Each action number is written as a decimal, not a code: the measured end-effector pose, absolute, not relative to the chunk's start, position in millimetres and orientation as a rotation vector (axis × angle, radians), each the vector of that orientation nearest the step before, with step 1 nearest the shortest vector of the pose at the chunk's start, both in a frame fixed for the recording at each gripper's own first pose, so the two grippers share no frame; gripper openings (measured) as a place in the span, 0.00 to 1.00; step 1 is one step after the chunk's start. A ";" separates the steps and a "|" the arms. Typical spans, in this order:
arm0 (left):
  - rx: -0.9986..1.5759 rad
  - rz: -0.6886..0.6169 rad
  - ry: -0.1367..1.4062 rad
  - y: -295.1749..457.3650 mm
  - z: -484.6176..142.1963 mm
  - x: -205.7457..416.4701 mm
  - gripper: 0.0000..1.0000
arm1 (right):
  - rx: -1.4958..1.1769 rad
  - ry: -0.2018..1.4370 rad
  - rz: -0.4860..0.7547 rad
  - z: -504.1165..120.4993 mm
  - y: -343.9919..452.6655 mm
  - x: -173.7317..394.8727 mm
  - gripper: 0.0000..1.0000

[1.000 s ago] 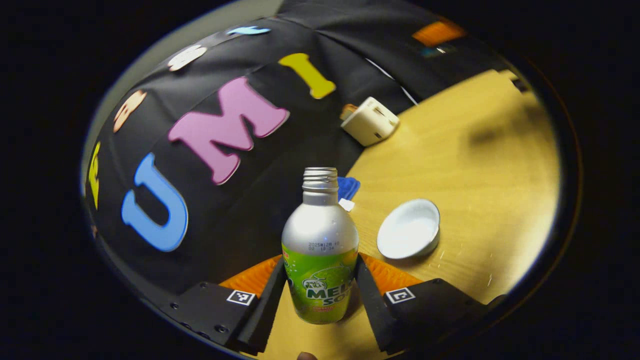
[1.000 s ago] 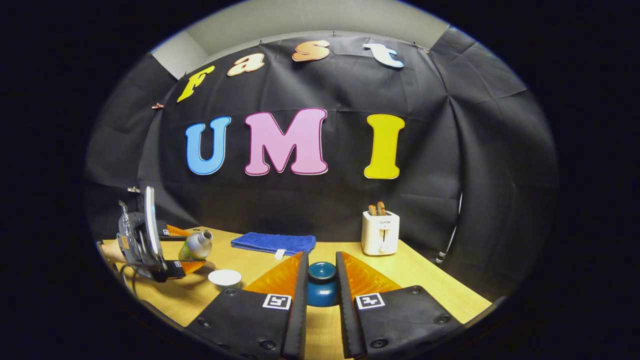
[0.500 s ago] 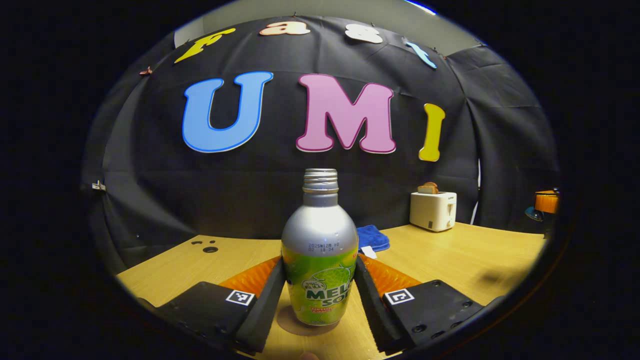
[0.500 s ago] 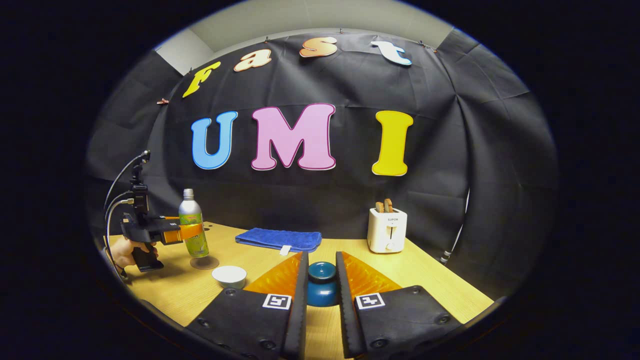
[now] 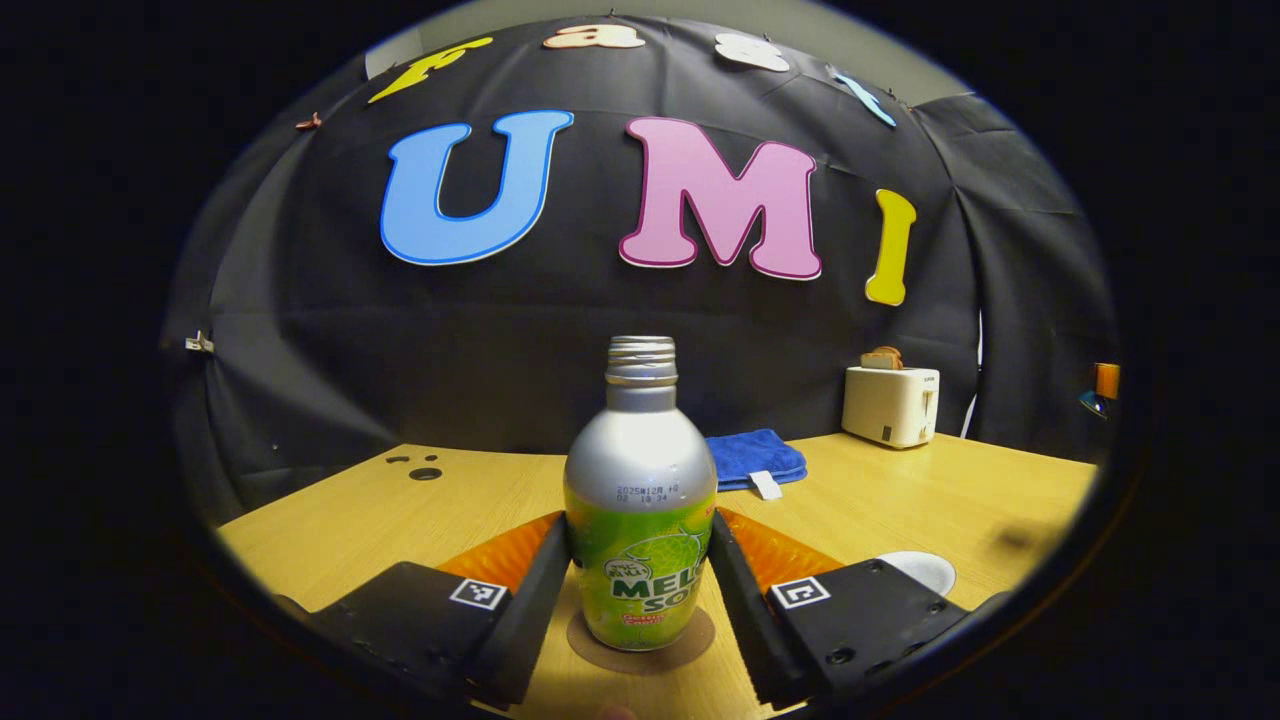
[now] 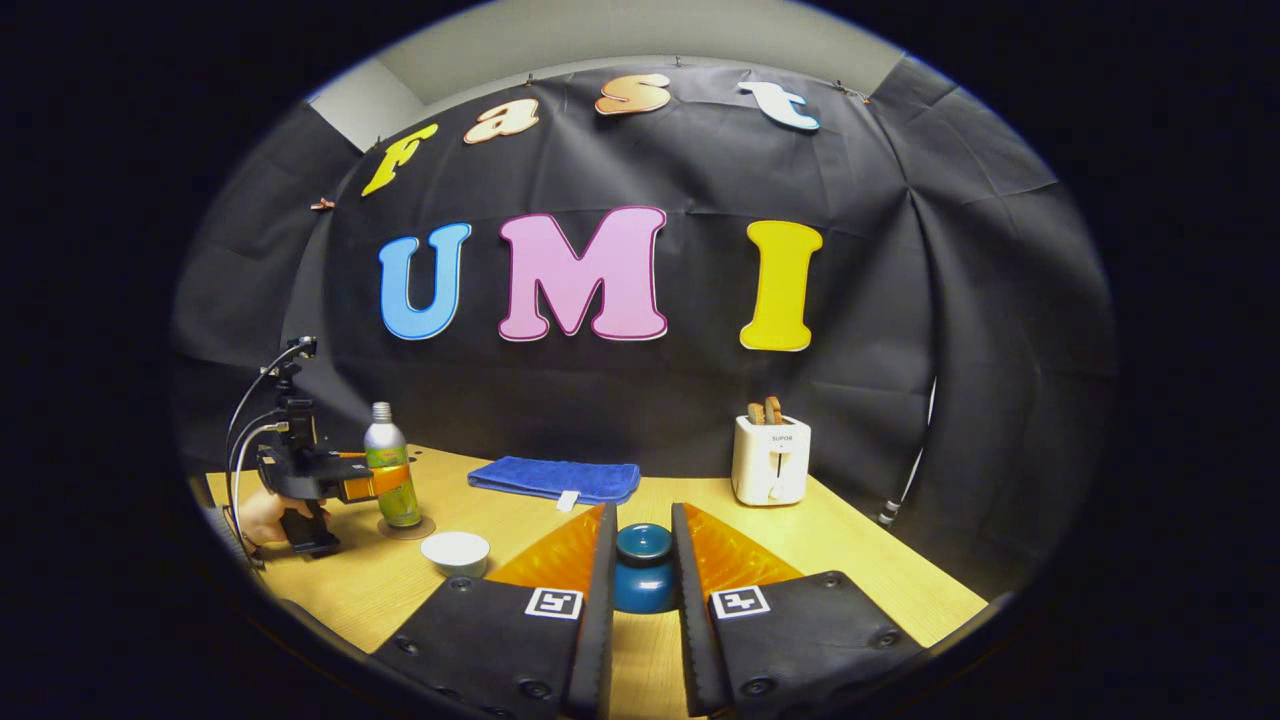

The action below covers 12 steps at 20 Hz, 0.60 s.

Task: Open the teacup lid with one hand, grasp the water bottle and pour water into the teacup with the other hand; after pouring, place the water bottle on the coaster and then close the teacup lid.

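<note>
A silver bottle with a green label (image 5: 640, 500) stands upright between my left gripper's (image 5: 640, 535) fingers, which are shut on it. Its base sits on the round brown coaster (image 5: 640, 645). In the right gripper view the same bottle (image 6: 388, 465), left gripper (image 6: 383, 483) and coaster (image 6: 405, 528) appear at the far left, held by a hand. The white teacup (image 6: 455, 551) stands open just right of the coaster; its rim (image 5: 925, 570) peeks past my left gripper's right finger. My right gripper (image 6: 643, 540) is shut on the dark blue lid (image 6: 645, 572), held above the table.
A folded blue towel (image 6: 555, 480) lies at the back of the wooden table (image 6: 860, 570). A white toaster (image 6: 770, 460) with bread in it stands at the back right. The same towel (image 5: 755, 455) and toaster (image 5: 890, 402) appear in the left gripper view.
The bottle went from tilted over the teacup to upright, then came down onto the coaster to the left. The right gripper has kept still with the lid.
</note>
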<state>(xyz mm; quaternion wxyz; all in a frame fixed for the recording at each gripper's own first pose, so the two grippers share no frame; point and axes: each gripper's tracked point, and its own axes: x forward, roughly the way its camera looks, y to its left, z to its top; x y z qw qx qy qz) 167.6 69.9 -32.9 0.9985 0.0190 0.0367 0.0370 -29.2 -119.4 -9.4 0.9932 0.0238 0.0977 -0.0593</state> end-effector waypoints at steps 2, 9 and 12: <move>0.036 0.076 0.089 69.3 -38.8 169.6 0.82 | 0.047 0.194 -0.118 -8.8 -119.2 -29.0 0.32; 0.045 0.115 0.163 72.0 -54.4 162.4 0.89 | 0.047 0.190 -0.120 -7.6 -120.0 -29.7 0.32; 0.037 0.122 0.182 73.9 -57.6 147.1 0.89 | 0.056 0.196 -0.100 -10.4 -111.1 -27.4 0.32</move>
